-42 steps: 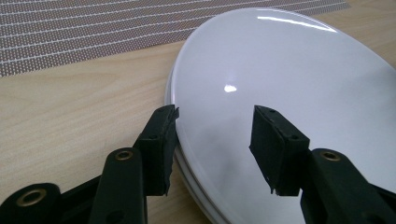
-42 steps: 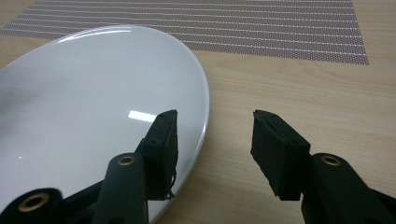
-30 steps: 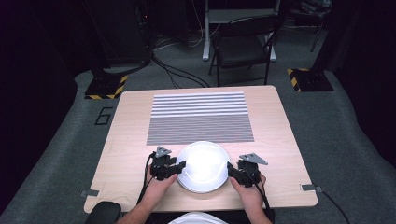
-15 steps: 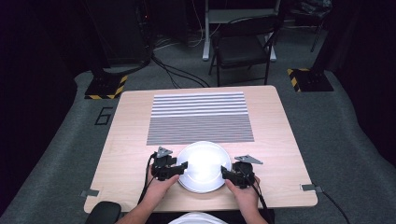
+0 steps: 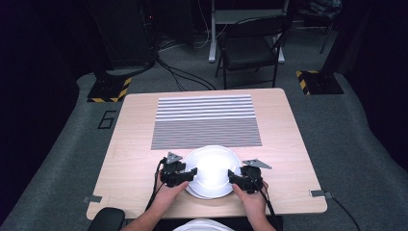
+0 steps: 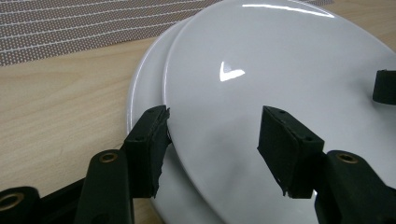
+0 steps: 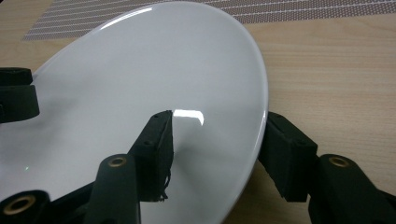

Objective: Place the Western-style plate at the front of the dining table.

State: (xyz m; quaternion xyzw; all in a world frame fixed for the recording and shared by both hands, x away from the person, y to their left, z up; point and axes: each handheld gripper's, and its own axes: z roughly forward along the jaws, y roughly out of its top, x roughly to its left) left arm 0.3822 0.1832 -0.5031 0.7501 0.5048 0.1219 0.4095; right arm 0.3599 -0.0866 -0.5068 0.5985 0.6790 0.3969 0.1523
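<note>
At the near edge of the pale wooden table (image 5: 288, 159), just short of the grey striped placemat (image 5: 207, 120), I am working on 2 glossy white round ceramic plates, the upper plate (image 5: 214, 166) sitting on the lower plate (image 6: 144, 93) and offset from it. I am holding the left gripper (image 5: 190, 174) wide open with the upper plate's rim between its jaws, neither pad pressing yet. I am bringing the right gripper (image 5: 232, 177) to the opposite rim; its jaws are also open, 1 above the glaze and 1 below the edge, and I cannot tell whether the lower pad is touching. To do this well, I judge I should be closing both sides evenly on the top plate alone, keeping the pads well onto the rim because the glaze looks slippery, and lifting level so the plate underneath is not dragged along.
</note>
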